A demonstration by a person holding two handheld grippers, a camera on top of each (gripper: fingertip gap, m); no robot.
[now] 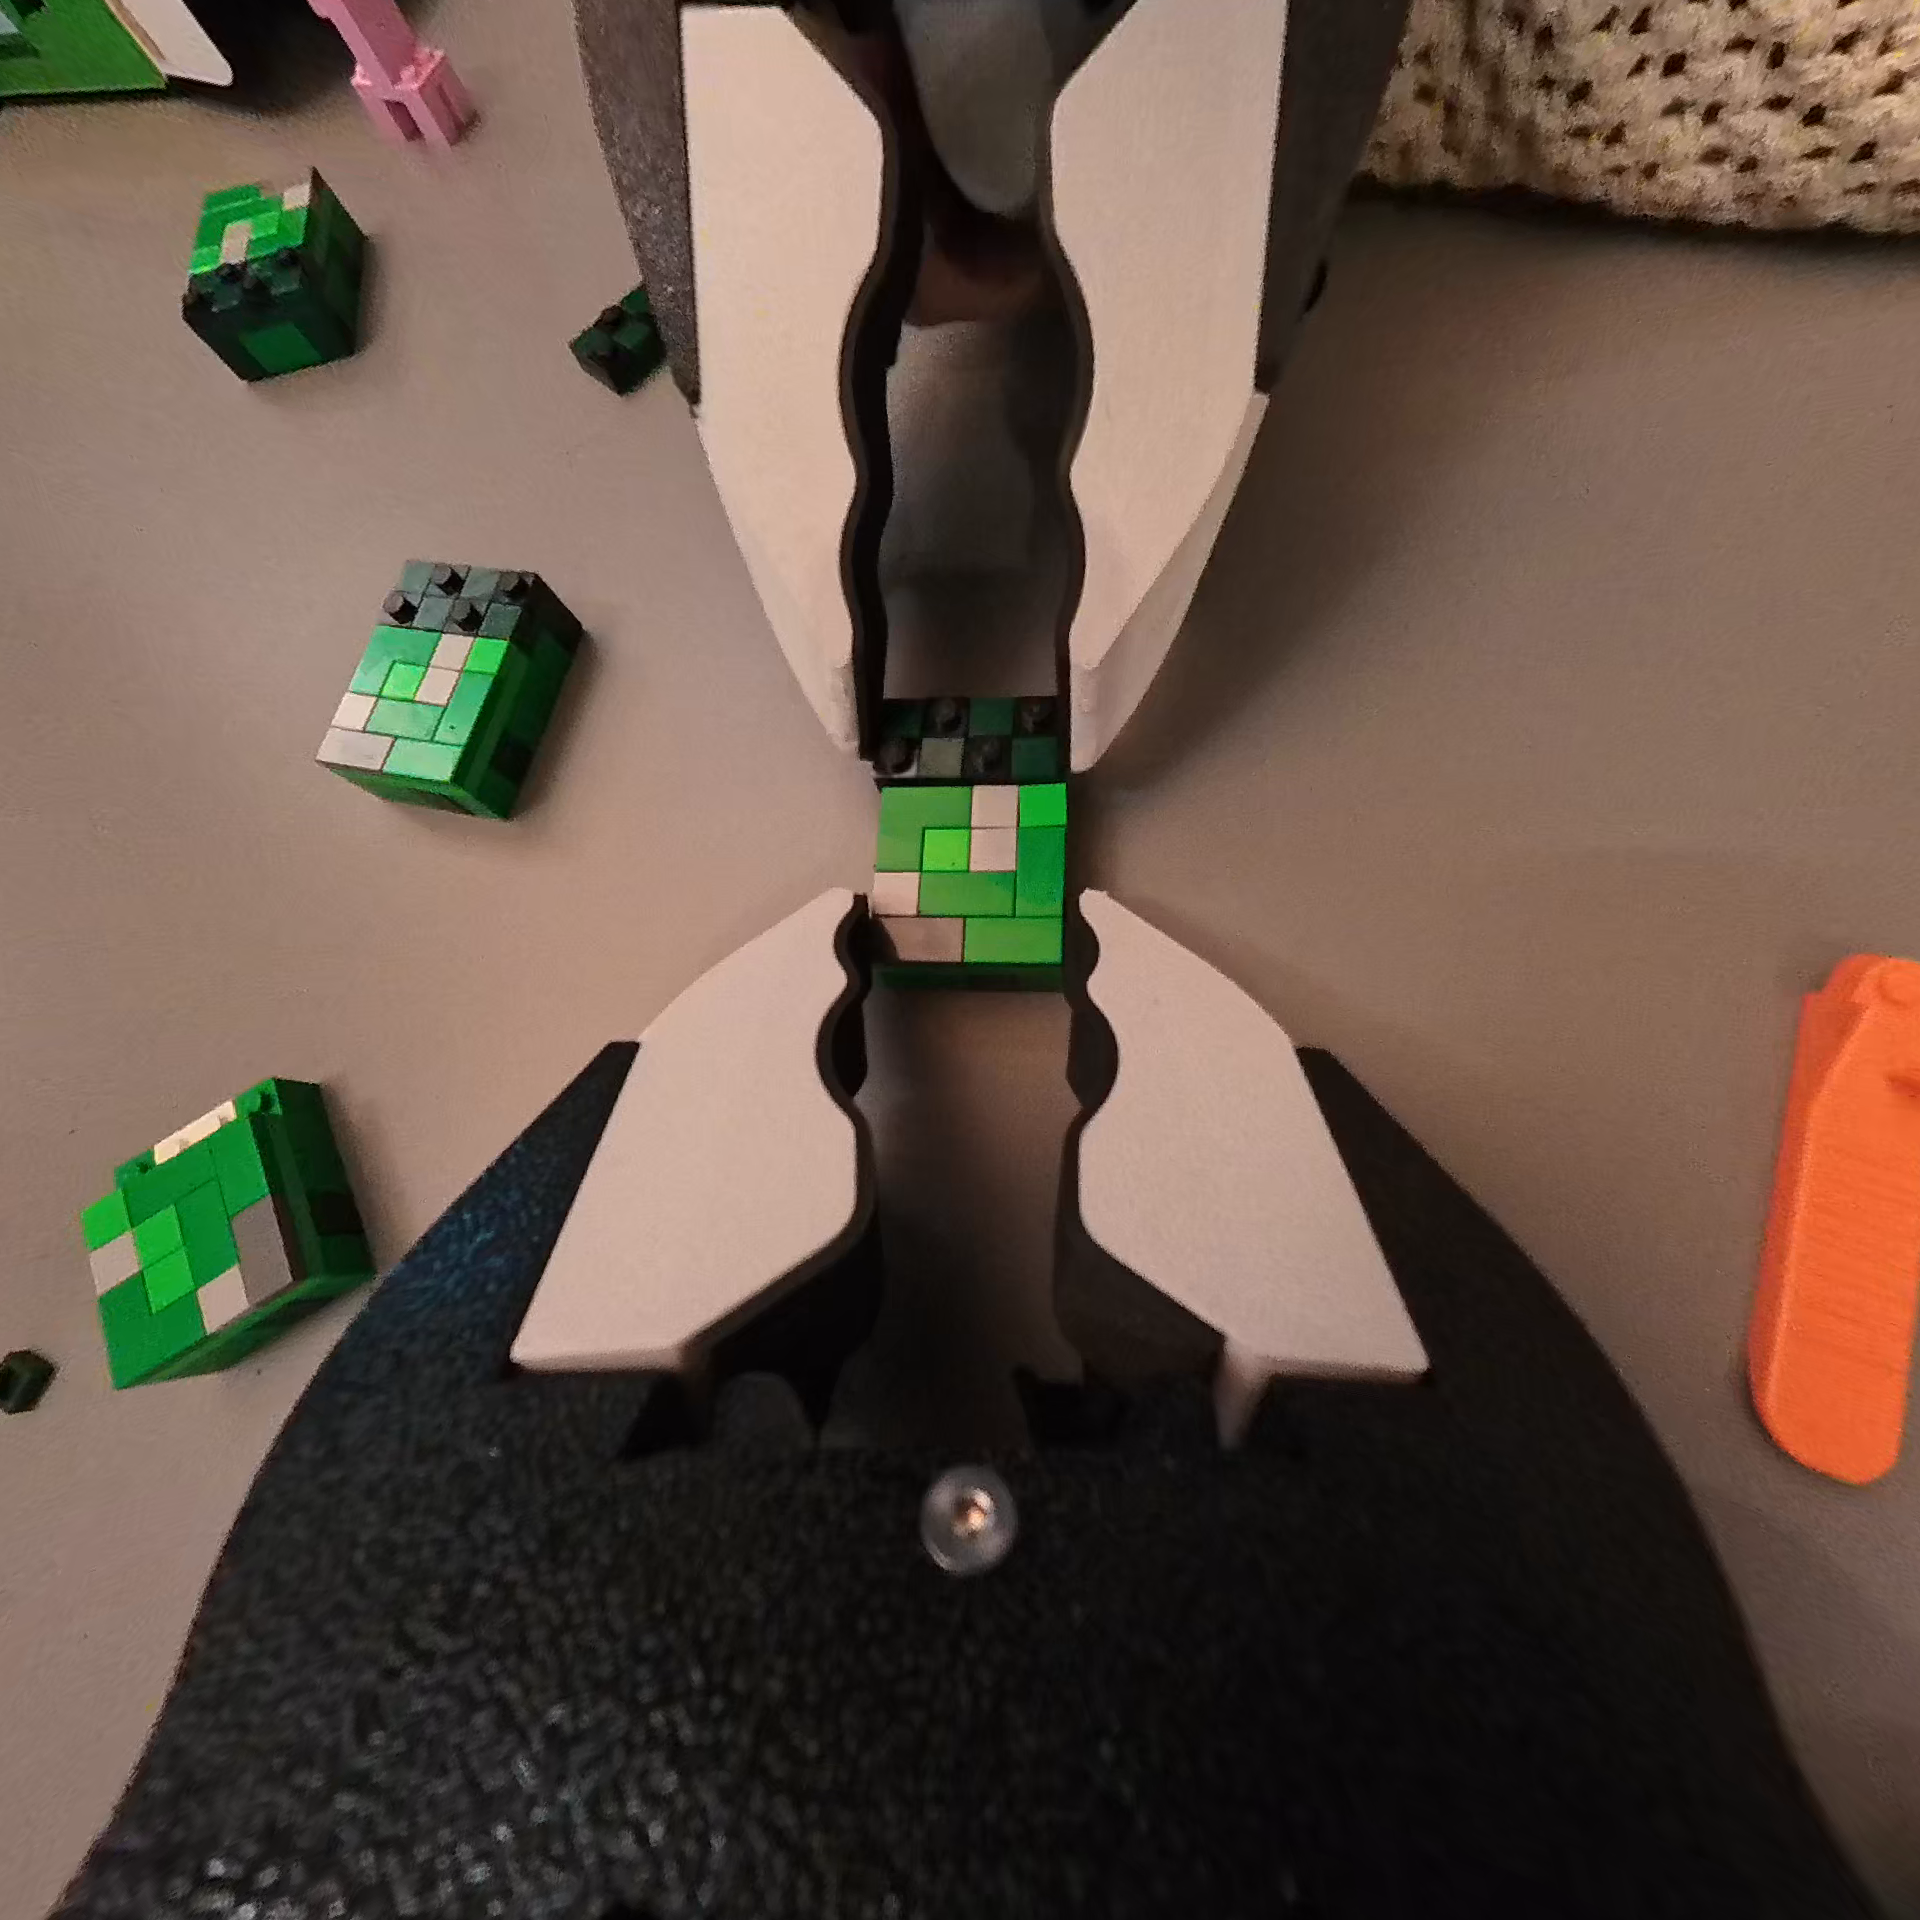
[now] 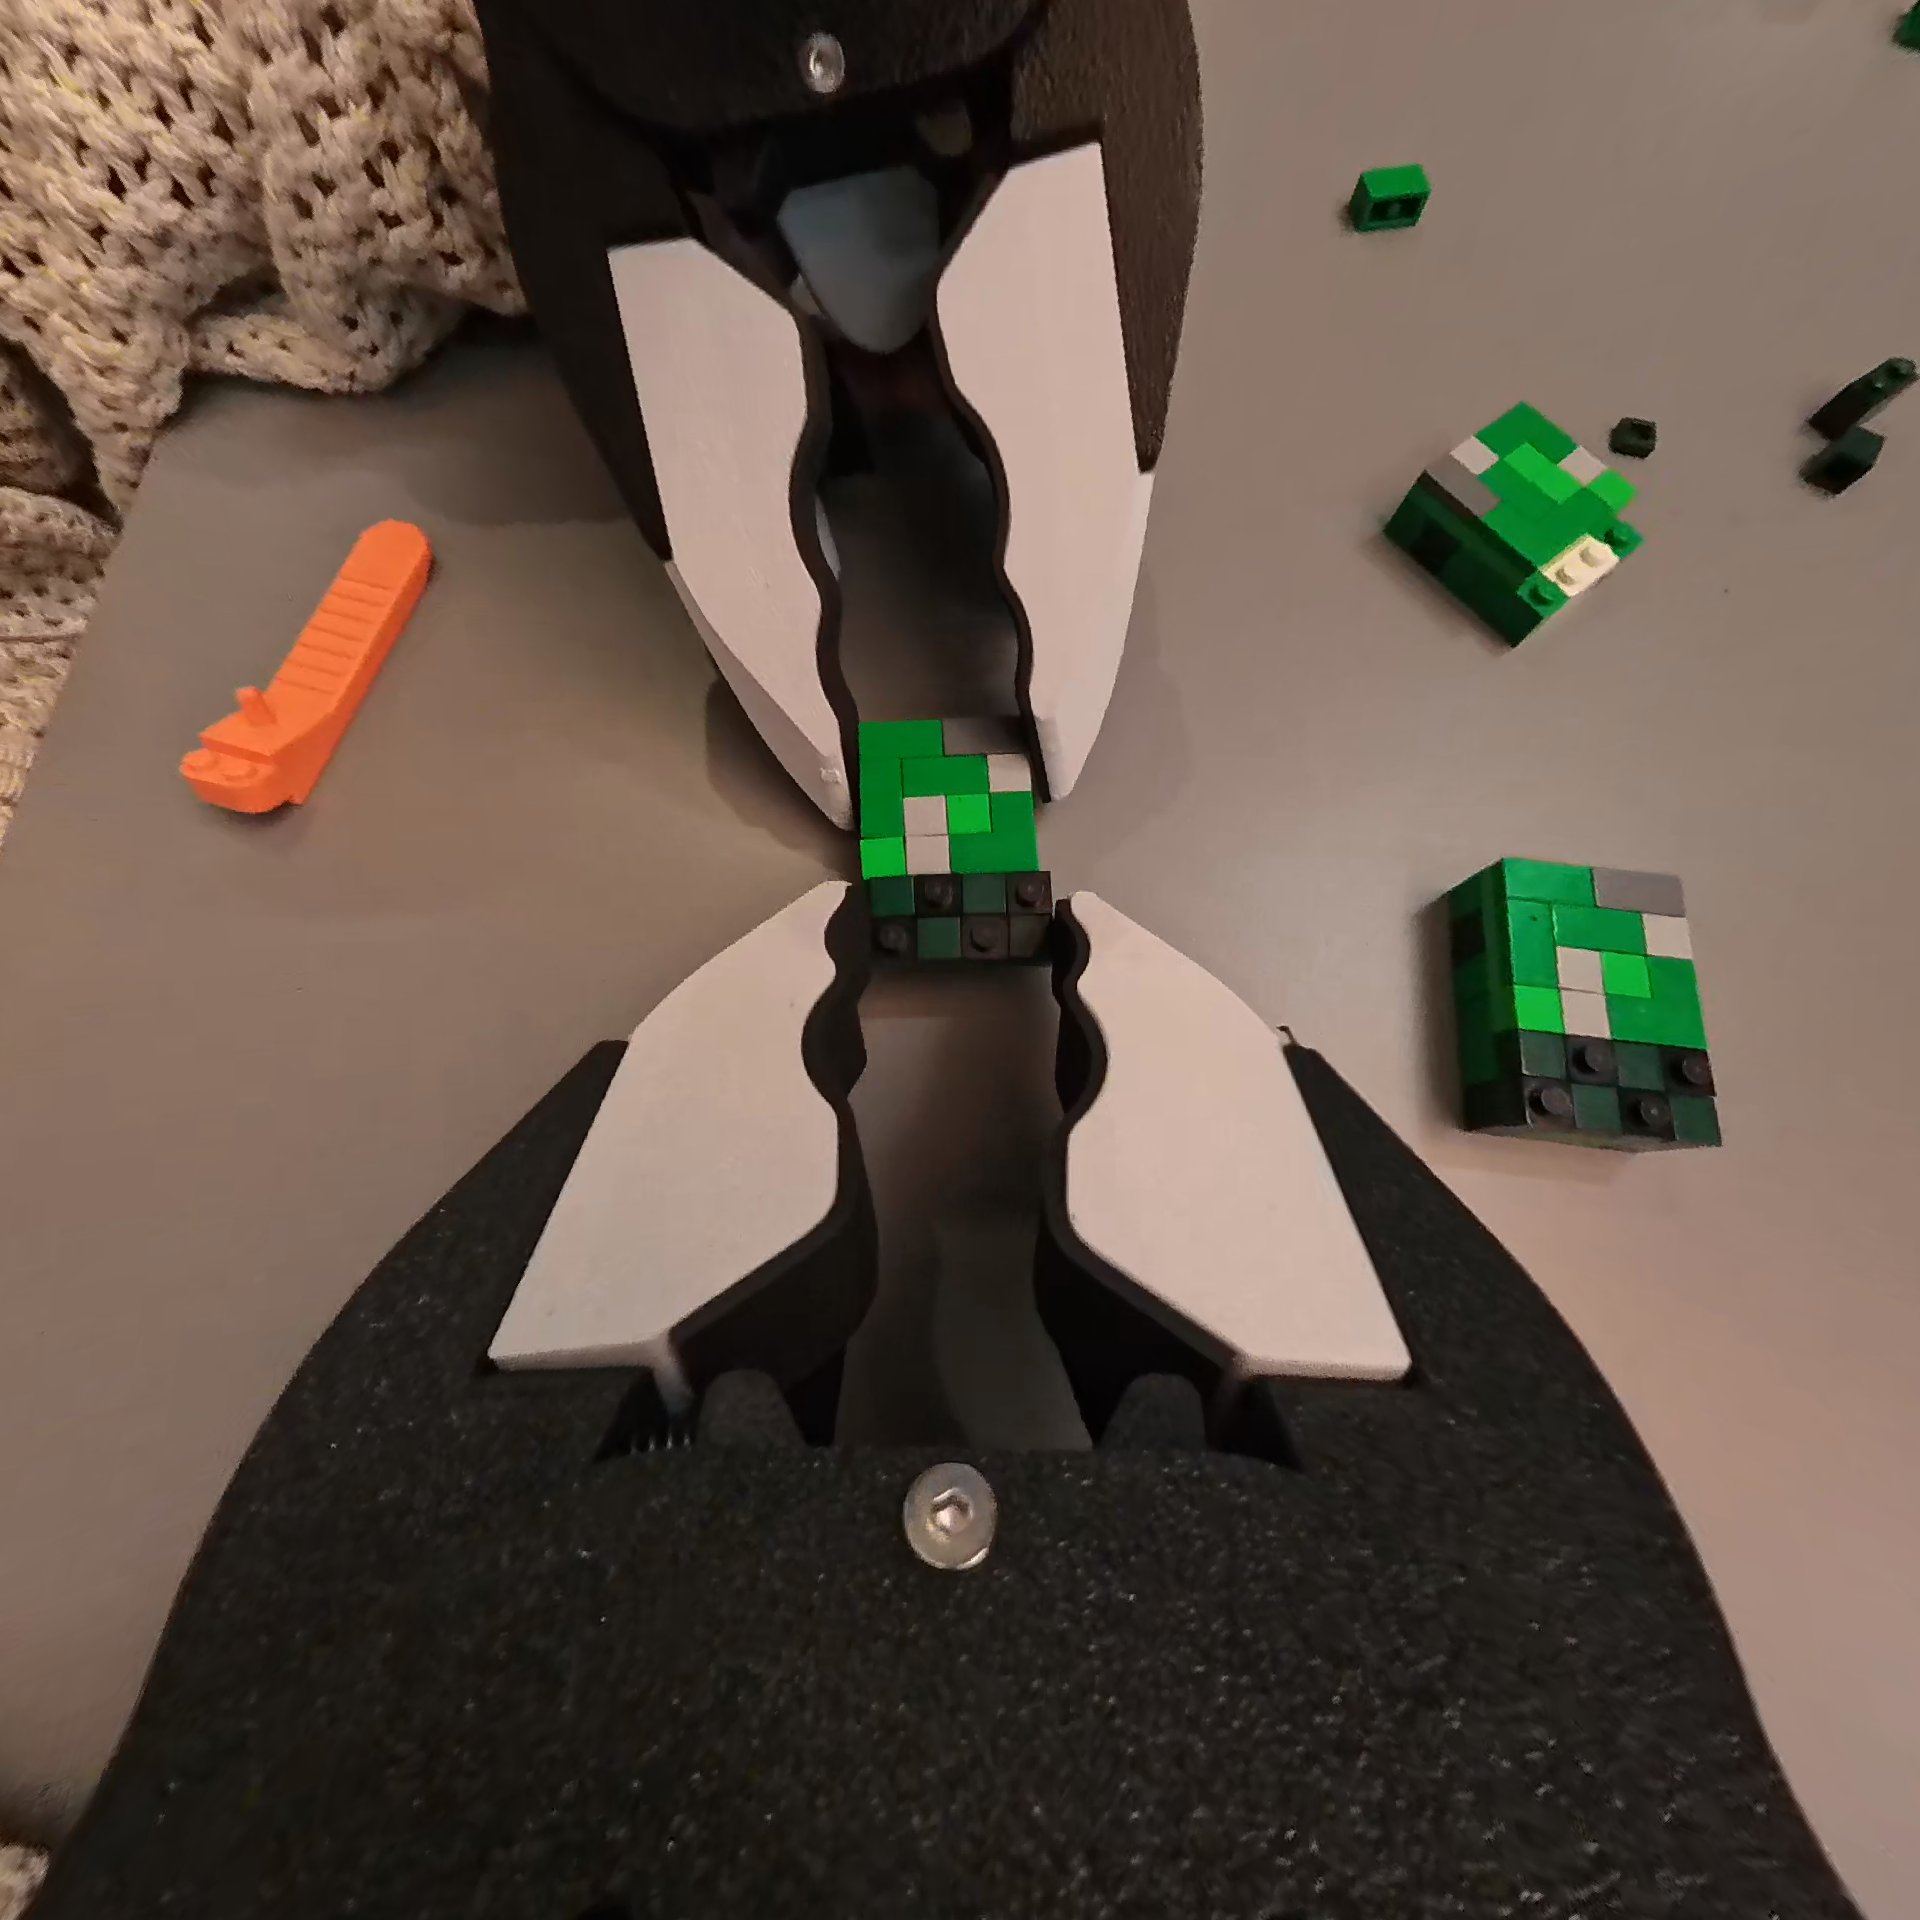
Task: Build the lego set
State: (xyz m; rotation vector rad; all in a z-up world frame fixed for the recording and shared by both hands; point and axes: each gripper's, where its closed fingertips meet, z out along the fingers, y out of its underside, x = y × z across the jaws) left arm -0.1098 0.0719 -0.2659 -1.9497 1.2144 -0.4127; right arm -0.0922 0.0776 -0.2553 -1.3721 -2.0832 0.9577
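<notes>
A small green lego block [image 1: 971,873] with white tiles and a dark studded end lies between both grippers, at or just above the grey table. My left gripper [image 1: 966,935] is shut on its bright green end. My right gripper [image 1: 966,738] comes from the opposite side and is shut on the dark studded end. In the right wrist view the same block [image 2: 951,810] sits with its studded end in my right gripper [image 2: 961,925] and its green end in my left gripper [image 2: 945,769].
Three similar green blocks [image 1: 457,691] [image 1: 275,275] [image 1: 223,1236] lie to the left on the table [image 1: 1455,727]. An orange brick separator [image 1: 1839,1216] [image 2: 312,675] lies on the other side. A knitted cloth [image 2: 208,187] covers one table edge. Small loose dark green bricks [image 2: 1860,416] and a pink piece [image 1: 405,73] lie around. My two grippers' fingertips are within a few centimetres of each other. Both grippers' tips are roughly 12 cm from the orange brick separator [image 2: 312,675].
</notes>
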